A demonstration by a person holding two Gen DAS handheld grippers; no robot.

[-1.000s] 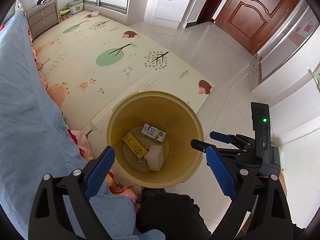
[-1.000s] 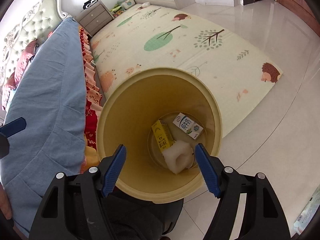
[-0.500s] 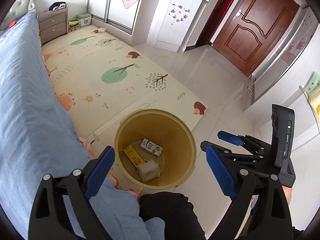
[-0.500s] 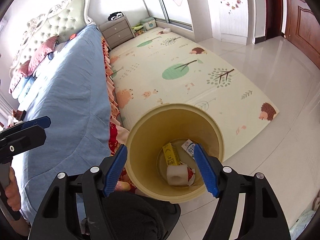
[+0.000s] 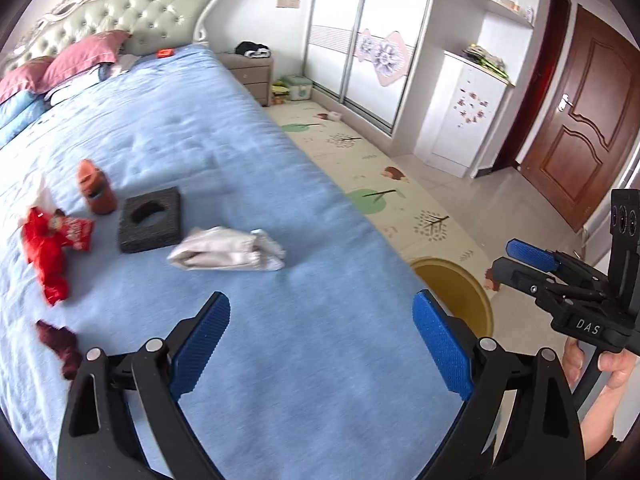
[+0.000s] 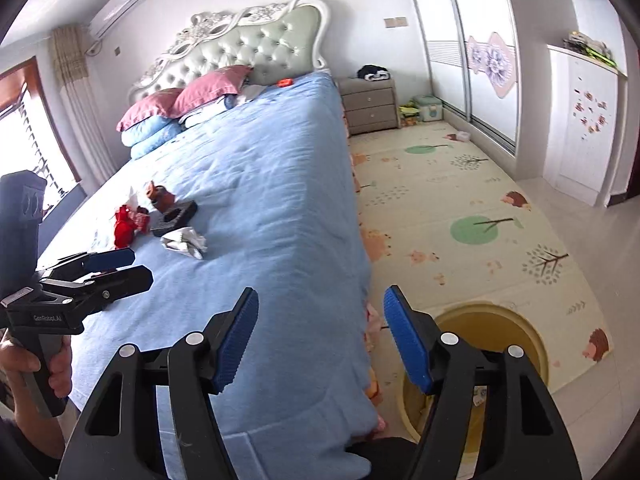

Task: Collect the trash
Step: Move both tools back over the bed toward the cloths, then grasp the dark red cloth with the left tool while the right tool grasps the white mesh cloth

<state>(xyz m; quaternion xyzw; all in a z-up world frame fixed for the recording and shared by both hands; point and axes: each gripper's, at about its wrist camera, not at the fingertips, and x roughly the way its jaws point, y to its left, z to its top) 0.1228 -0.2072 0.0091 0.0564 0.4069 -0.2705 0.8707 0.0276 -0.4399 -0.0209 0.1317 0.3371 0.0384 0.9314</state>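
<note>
Trash lies on the blue bed cover (image 5: 248, 152): a crumpled white wad (image 5: 228, 250) (image 6: 185, 242), a black foam block (image 5: 150, 218) (image 6: 176, 218), a red wrapper (image 5: 48, 248) (image 6: 126, 226), a brown-red bottle (image 5: 96, 188) (image 6: 160, 198) and a dark red scrap (image 5: 60, 344). The yellow bin (image 5: 460, 288) (image 6: 492, 328) stands on the floor beside the bed. My left gripper (image 5: 320, 300) (image 6: 138, 265) hangs open above the cover, short of the white wad. Over the bed's edge by the bin, my right gripper (image 6: 320, 294) (image 5: 506, 258) has its jaws closing with nothing between them.
Pink pillows (image 6: 208, 84) and a tufted headboard (image 6: 256, 40) are at the bed's far end. A grey nightstand (image 6: 372, 106) stands beside it. A patterned play mat (image 6: 460, 208) covers the floor. A white wardrobe (image 5: 360, 52) and a brown door (image 5: 580, 128) are beyond.
Both views swung up from looking into the bin to looking across the bed. Both grippers rose and moved away from the bin. The trash on the bed came into view.
</note>
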